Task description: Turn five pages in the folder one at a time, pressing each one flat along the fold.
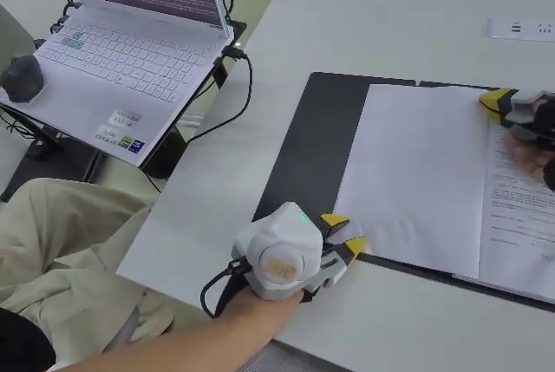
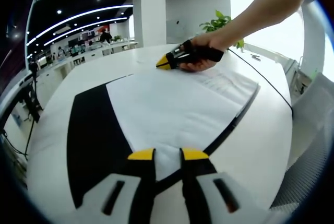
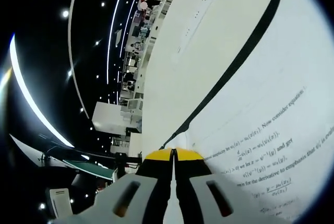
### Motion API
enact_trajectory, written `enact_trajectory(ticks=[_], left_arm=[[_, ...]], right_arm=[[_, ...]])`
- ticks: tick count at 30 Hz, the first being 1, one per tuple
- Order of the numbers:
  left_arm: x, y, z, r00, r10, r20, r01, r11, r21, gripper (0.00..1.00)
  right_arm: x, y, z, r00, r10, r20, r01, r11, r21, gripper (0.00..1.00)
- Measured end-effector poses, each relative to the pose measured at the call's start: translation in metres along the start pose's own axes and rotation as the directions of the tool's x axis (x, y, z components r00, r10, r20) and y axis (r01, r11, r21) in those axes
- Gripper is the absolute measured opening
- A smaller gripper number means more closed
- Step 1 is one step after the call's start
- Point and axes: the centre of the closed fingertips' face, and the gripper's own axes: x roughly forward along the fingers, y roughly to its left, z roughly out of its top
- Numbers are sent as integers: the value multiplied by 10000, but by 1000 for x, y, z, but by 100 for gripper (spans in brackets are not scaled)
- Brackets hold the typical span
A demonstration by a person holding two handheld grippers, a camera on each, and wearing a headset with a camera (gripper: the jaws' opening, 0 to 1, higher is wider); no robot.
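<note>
The black folder (image 1: 303,146) lies open on the white table. A blank turned page (image 1: 416,172) rests flat on its left half, and a printed page (image 1: 520,207) lies to the right of it. My left gripper (image 1: 344,235) sits at the folder's near edge, its yellow tips slightly apart over the blank page's bottom edge (image 2: 167,130). My right gripper (image 1: 492,101) is shut, tips together and down on the paper near the fold at the far edge; the left gripper view shows it (image 2: 163,63) with a hand around it. In the right gripper view the shut tips (image 3: 174,154) rest on printed text (image 3: 261,145).
A white laptop (image 1: 130,34) on a stand is at the far left, with a cable (image 1: 234,103) looping toward the table. A dark mouse (image 1: 22,77) lies beside it. A white power strip (image 1: 520,29) sits beyond the folder. A person's legs show at lower left.
</note>
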Motion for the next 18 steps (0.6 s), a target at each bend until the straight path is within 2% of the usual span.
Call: enact_trajectory(ticks=[9, 18], left_arm=[[0, 1, -1, 10000, -31, 33, 31, 10000, 2, 16], [0, 0, 0, 10000, -64, 1, 64, 10000, 10, 16]], right_arm=[[11, 2, 14, 9986, -22, 527, 5, 9995, 329, 0], [11, 0, 14, 9995, 29, 319, -36, 9997, 238, 0]])
